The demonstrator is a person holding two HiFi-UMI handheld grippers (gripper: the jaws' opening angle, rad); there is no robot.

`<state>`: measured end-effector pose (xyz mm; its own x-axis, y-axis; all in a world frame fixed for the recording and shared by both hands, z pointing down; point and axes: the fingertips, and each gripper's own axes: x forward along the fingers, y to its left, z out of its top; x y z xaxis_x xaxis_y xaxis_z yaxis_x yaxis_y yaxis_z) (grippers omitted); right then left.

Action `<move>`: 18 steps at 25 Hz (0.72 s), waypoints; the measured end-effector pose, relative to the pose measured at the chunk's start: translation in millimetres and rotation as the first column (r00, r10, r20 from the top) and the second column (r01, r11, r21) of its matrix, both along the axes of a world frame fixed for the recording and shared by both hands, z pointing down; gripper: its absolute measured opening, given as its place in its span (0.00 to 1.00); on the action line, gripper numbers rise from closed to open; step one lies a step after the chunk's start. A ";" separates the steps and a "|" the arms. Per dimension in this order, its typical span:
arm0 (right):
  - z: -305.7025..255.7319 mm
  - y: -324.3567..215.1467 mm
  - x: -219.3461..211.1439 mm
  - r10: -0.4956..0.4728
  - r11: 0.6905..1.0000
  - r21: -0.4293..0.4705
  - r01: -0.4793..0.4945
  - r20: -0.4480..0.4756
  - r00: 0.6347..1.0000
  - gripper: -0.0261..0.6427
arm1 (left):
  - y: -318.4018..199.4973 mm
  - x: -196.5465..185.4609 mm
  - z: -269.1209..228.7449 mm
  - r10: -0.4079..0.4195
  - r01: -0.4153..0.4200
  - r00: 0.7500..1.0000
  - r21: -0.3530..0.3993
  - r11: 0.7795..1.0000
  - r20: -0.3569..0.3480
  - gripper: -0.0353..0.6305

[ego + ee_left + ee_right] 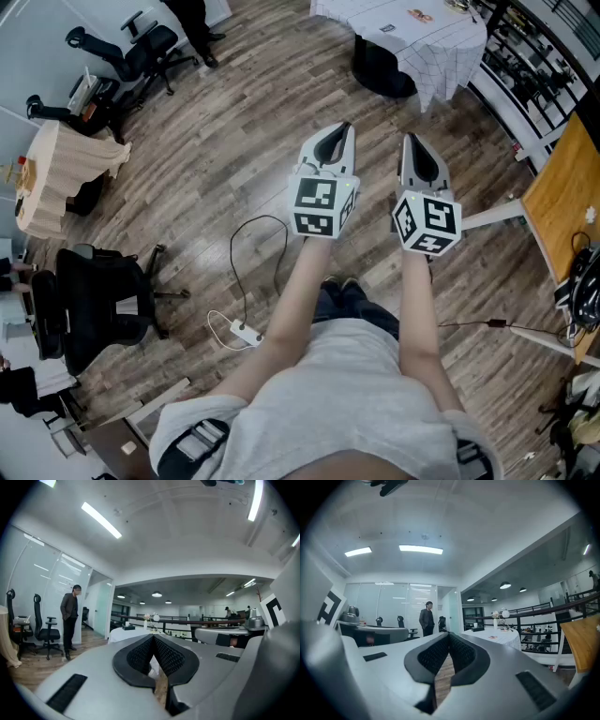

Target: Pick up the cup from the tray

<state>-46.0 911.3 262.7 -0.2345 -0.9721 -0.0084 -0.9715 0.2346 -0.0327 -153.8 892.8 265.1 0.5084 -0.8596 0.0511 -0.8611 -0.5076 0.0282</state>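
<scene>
Both the left gripper (343,129) and right gripper (411,141) are pressed together, empty, over the floor (216,159). No cup or tray shows; the far clothed desk (441,47) may carry them. Probably light and rigid: pinch the wall at its rim.

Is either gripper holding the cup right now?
No, the left gripper and right gripper are both shut on nothing, above the wood floor.

A small white cup (475,625) stands upright on a dark tray (479,629) on the distant white-clothed table (502,639).
</scene>
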 end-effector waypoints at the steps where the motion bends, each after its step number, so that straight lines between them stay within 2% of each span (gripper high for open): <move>1: -0.4 0.5 -0.9 -0.001 1.000 -0.001 0.001 0.004 1.000 0.05 | 0.8 -0.3 0.3 -0.001 0.001 1.000 -0.001 1.000 0.004 0.06; 18: 3.2 -2.2 2.4 -0.035 0.999 0.016 0.035 -0.006 0.999 0.05 | -3.9 14.1 11.3 -0.001 0.001 1.000 -0.023 1.000 0.007 0.06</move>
<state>-43.6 909.1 265.9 -0.2684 -0.9630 -0.0221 -0.9629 0.2689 -0.0230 -139.8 888.9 276.4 0.5069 -0.8588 0.0746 -0.8620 -0.5058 0.0344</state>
